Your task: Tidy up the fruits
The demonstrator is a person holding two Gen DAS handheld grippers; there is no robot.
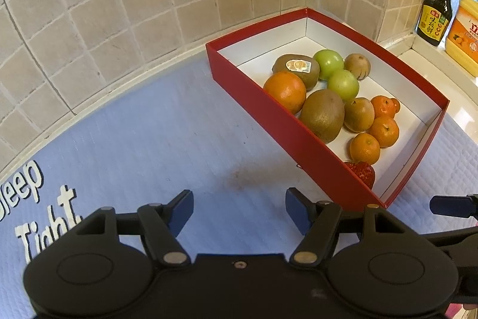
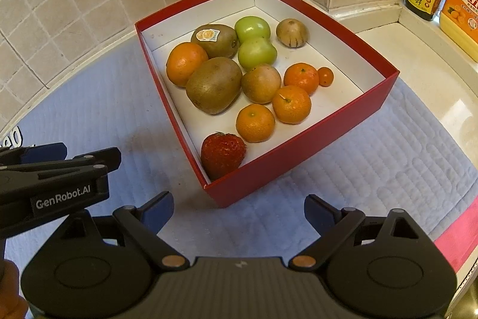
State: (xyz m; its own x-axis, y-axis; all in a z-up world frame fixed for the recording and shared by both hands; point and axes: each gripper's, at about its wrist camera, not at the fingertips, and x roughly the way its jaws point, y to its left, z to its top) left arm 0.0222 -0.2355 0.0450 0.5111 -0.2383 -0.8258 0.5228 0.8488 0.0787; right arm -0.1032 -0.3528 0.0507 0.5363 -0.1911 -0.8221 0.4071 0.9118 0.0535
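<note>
Each wrist camera looks forward and steeply down along its own fingers. The left view faces the red box (image 1: 301, 136) from the counter's left side; the right view faces the box's near corner closely. Both share the box and the tiled wall (image 2: 59, 5).

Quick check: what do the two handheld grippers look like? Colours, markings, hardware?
Both match: left gripper and right gripper have matte black bodies with round side housings, black linkage arms on metal pivot pins, and blue finger pads. White "GenRobot.AI" lettering marks the left gripper's side. No cables or sleeves visible.
</note>
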